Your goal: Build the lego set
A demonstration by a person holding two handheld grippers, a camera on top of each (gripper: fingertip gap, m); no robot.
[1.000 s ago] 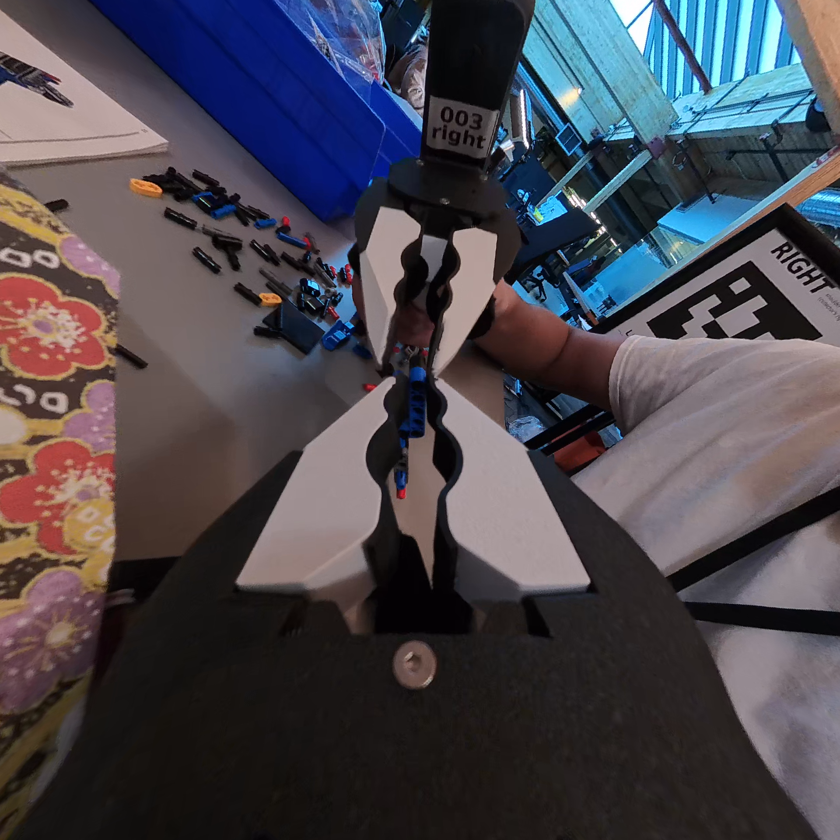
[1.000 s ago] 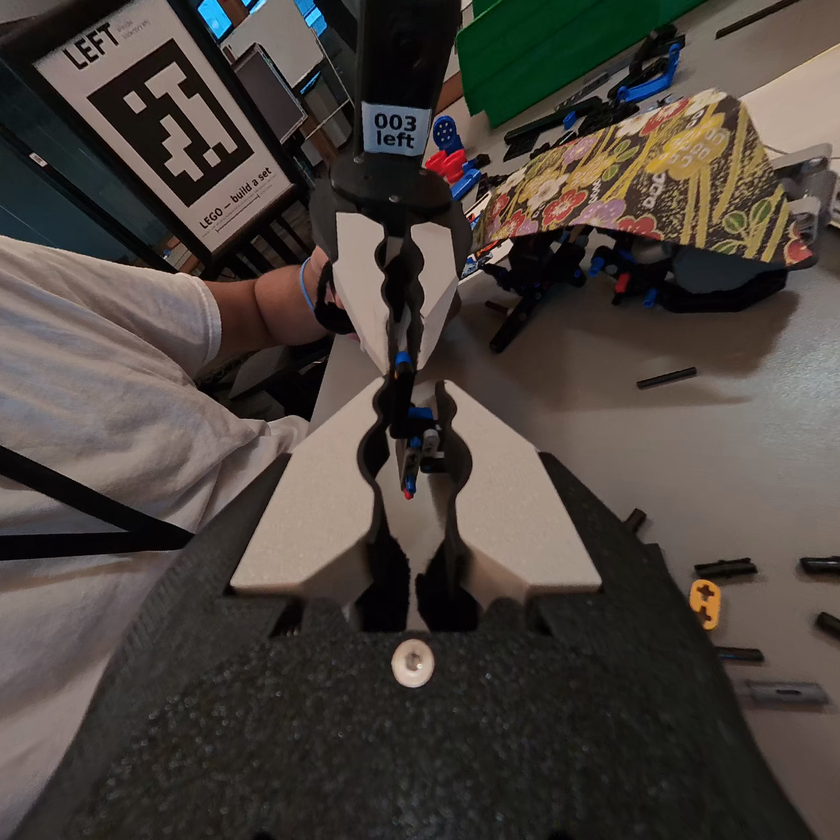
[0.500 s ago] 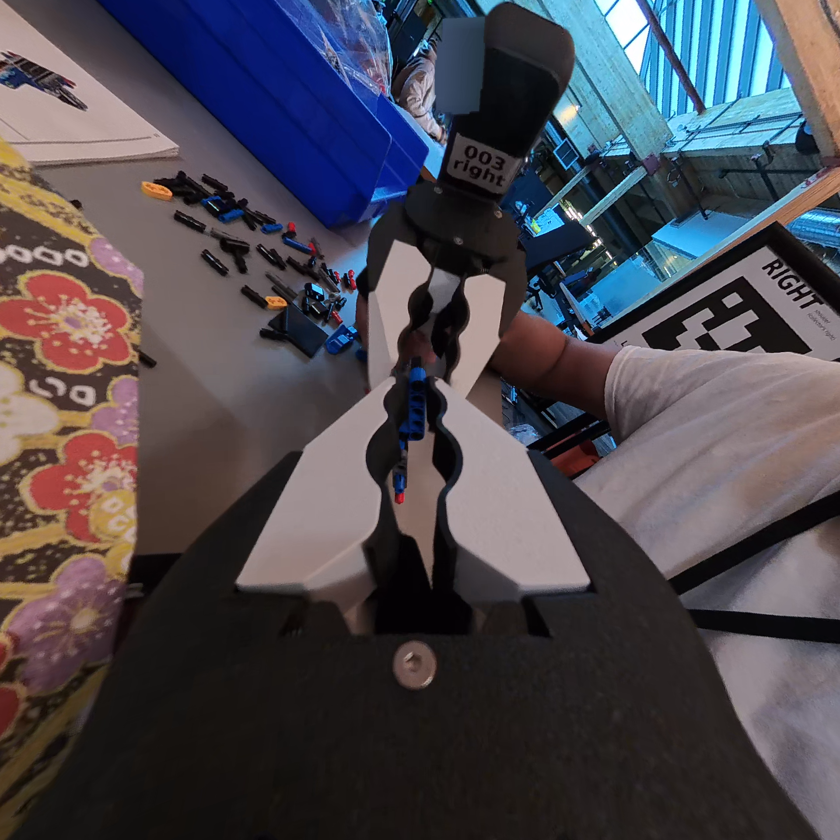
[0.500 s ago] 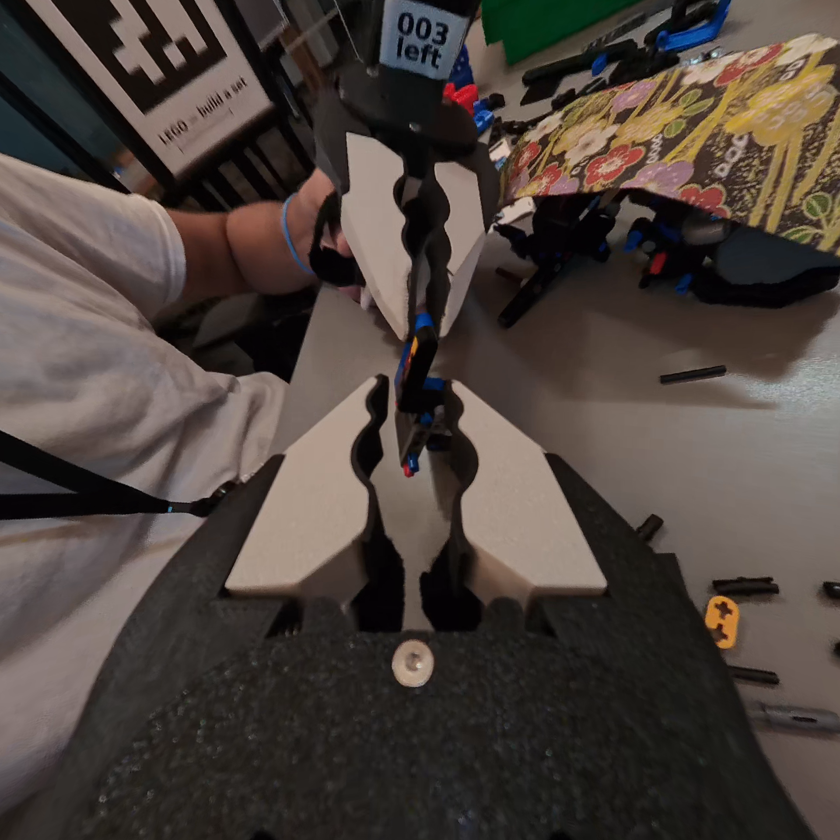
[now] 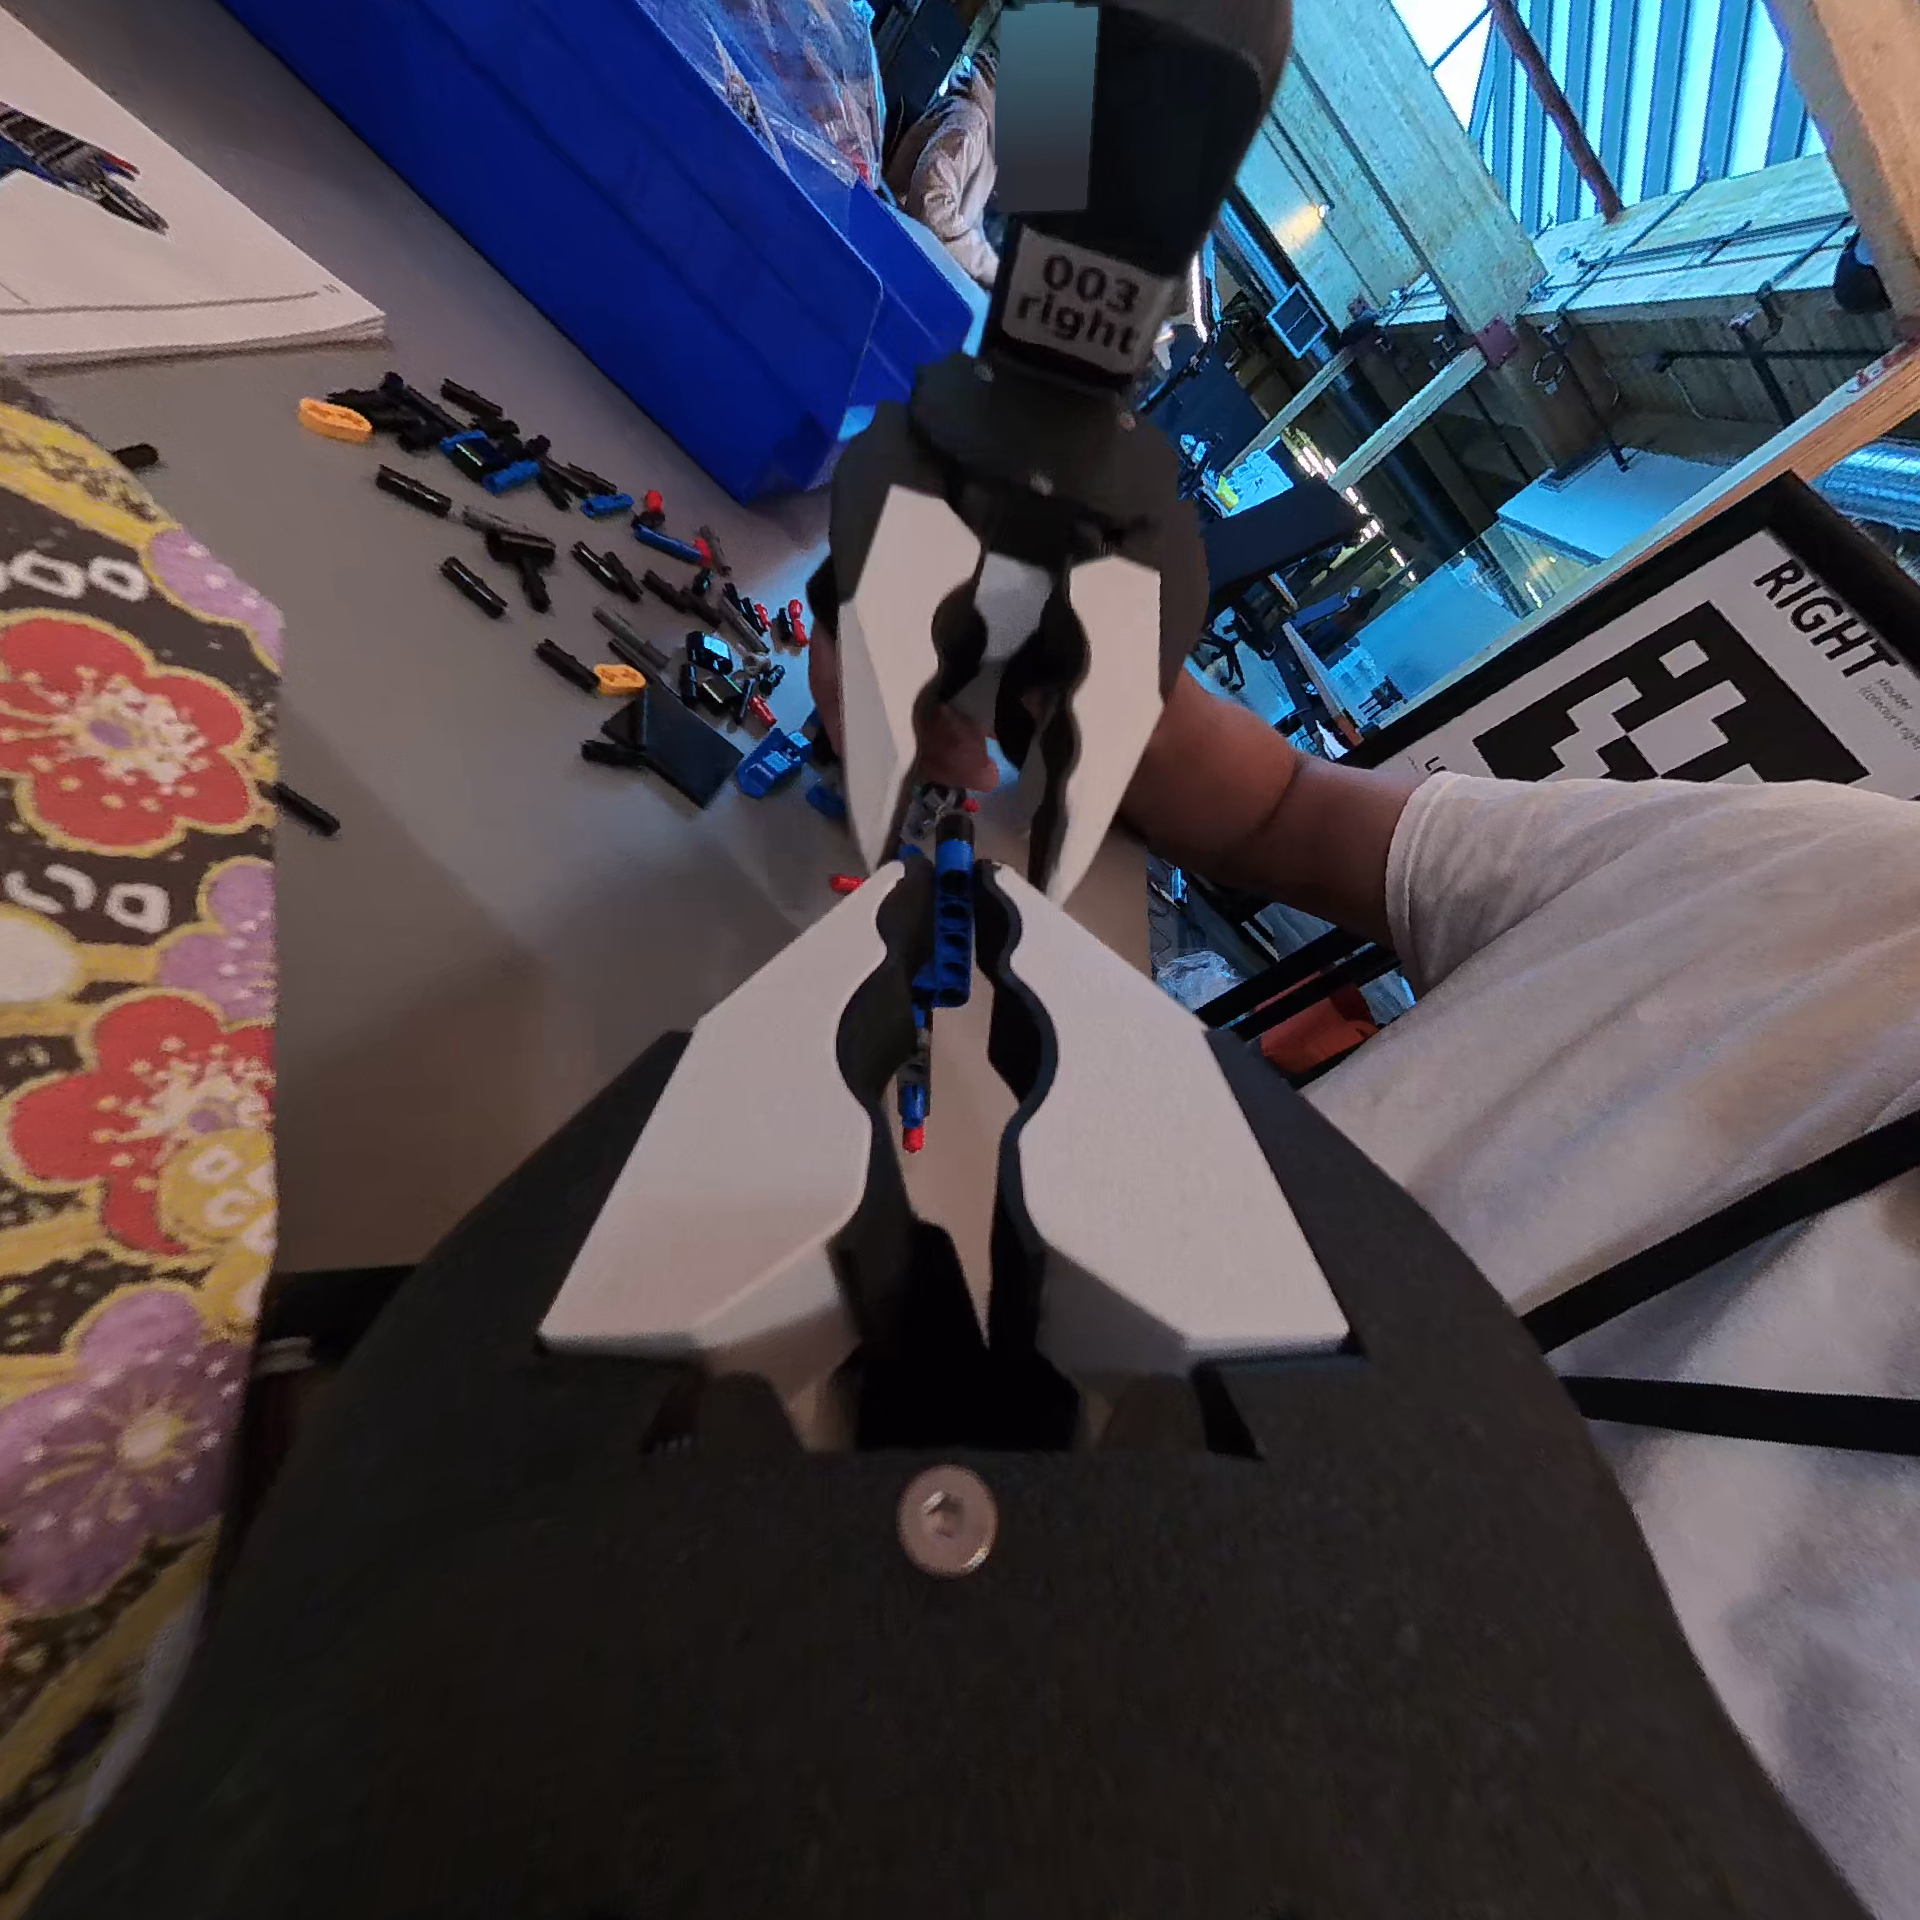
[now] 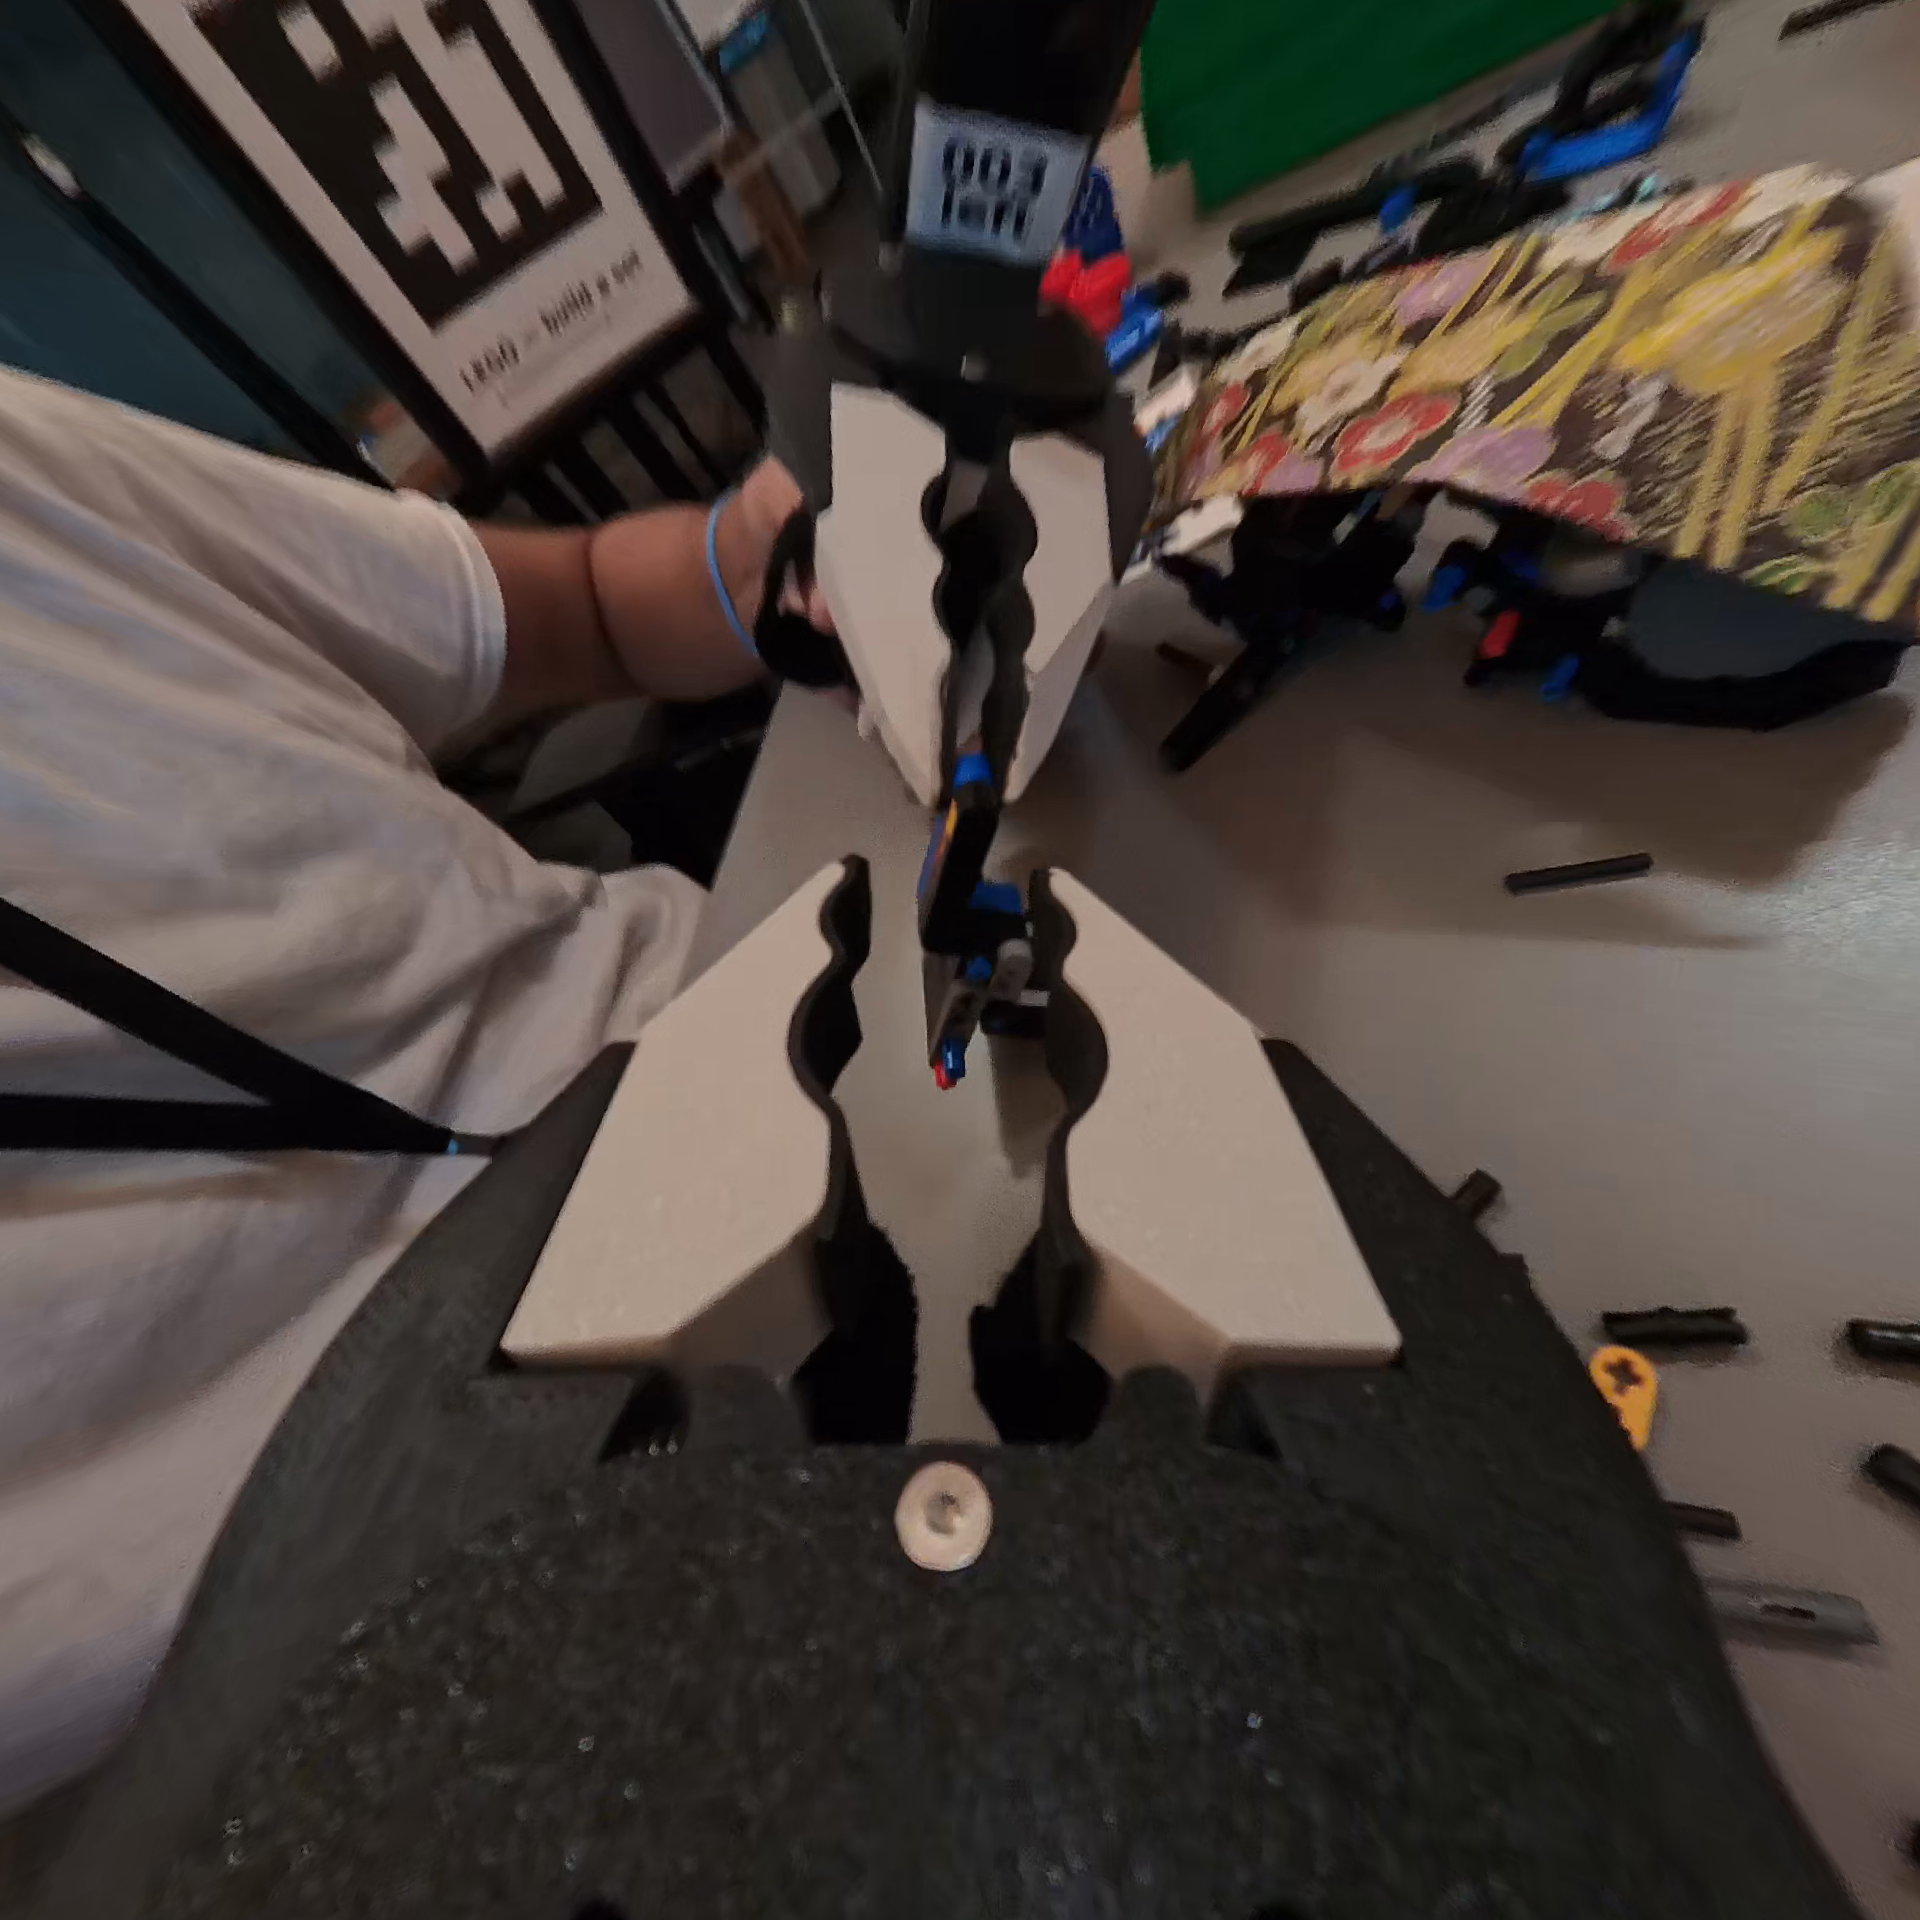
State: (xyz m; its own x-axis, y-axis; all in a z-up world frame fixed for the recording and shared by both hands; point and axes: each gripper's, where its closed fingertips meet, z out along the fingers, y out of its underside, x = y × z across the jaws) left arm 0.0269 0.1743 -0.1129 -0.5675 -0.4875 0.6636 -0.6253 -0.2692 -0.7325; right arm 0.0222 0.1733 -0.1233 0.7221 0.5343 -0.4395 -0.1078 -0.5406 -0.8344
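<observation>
- Our left gripper (image 5: 940, 914) jaws pinch the blue beam (image 5: 951, 935); right gripper (image 6: 951, 914) jaws gape around it.
- Light, stiff, likely snaps apart: we grip its flat sides.

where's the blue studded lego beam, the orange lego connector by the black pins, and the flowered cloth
blue holed lego beam (image 5: 952, 935), left wrist view, its mid face
small orange lego connector (image 6: 1623, 1390), right wrist view, its centre
flowered black-and-yellow cloth (image 6: 1621, 343), right wrist view, its top surface

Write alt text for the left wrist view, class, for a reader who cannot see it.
The left tool is shut on a small blue and black lego assembly, meeting the open right tool tip to tip above a grey table. Loose lego pieces, a blue bin and a floral cloth lie to the left.
</observation>
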